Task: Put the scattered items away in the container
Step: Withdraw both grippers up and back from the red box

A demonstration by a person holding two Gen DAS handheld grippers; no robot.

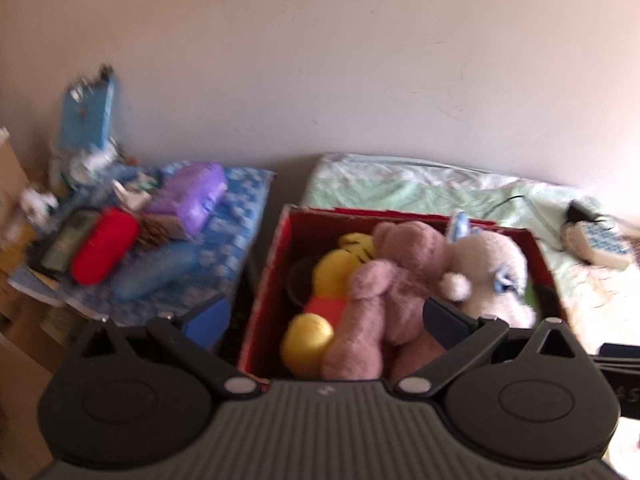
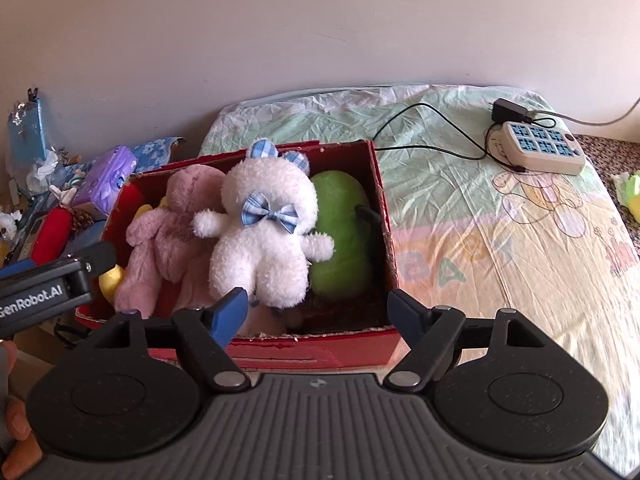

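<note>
Toys fill the red box (image 1: 272, 280) seen from the left wrist: a pink plush (image 1: 384, 304) lies across a yellow one in a red top (image 1: 320, 292), with a white bear (image 1: 496, 276) packed against the right wall, so the container's load looks close to complete. The left gripper (image 1: 326, 320) hangs over the box with its jaws spread and nothing between them, which I take as a release or a pause between fetches. This view is blurred; the heap on the blue-patterned cloth (image 1: 240, 216) to the left shows a red case (image 1: 104, 246) and a purple pack (image 1: 192, 196), but the smaller bits cannot be made out.

From the right wrist, the box (image 2: 384, 216) sits on the bed (image 2: 480, 240), against its near left edge. The bear (image 2: 264, 236), with a blue checked bow, lies on top, beside a green cushion-like thing (image 2: 340, 236) wedged at the right wall. The right gripper (image 2: 320, 310) is spread wide and empty at the box's near rim. A power strip (image 2: 544, 150) with its cable lies well apart on the bed. A yellow-green item (image 2: 632, 192) is cut off at the right edge.
</note>
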